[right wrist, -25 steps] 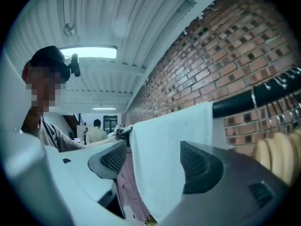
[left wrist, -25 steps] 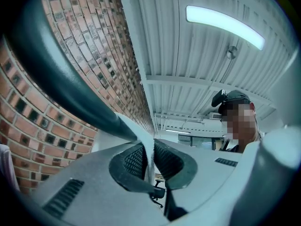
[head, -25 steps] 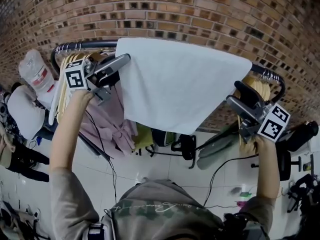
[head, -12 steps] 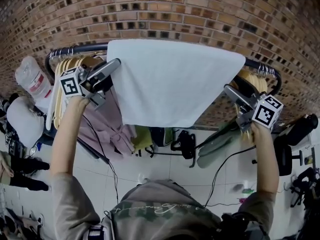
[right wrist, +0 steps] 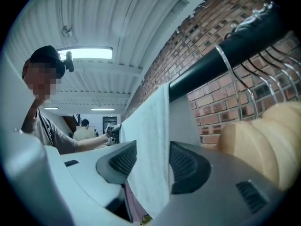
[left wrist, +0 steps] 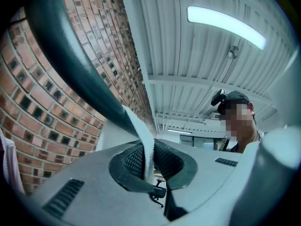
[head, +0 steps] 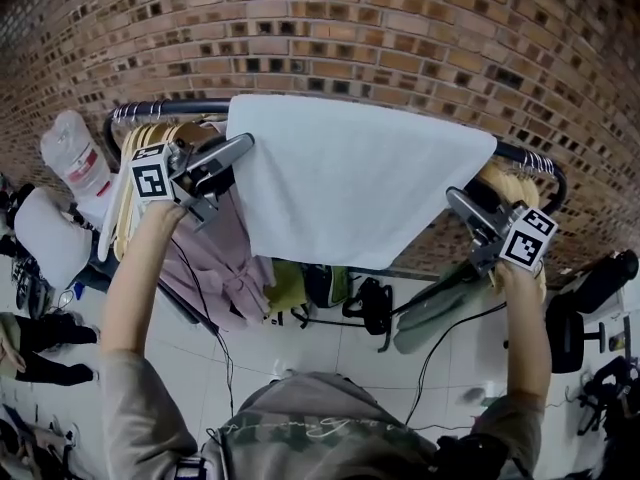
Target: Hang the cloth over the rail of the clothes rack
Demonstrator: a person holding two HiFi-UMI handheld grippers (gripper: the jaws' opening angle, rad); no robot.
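Note:
A white cloth [head: 360,178] hangs draped over the dark rail [head: 150,109] of the clothes rack, in front of a brick wall. My left gripper [head: 245,146] is at the cloth's left edge. In the left gripper view the left gripper [left wrist: 149,161] is shut on a thin fold of the cloth [left wrist: 146,142], just below the rail [left wrist: 80,65]. My right gripper [head: 455,198] is at the cloth's right edge. In the right gripper view the cloth [right wrist: 150,145] hangs between the jaws of the right gripper [right wrist: 149,166]. These jaws are closing, with gaps still beside the cloth.
Wooden hangers [head: 150,138] crowd the rail's left end and more hangers [right wrist: 254,140] its right end. A pink garment [head: 215,248] hangs below the left gripper. A clear plastic bottle [head: 75,153] stands at left. Bags and cables lie on the tiled floor [head: 330,338].
Both grippers have stayed at the cloth's two ends. The right gripper has shifted slightly down and left along the cloth's right edge. The cloth stays draped over the rail.

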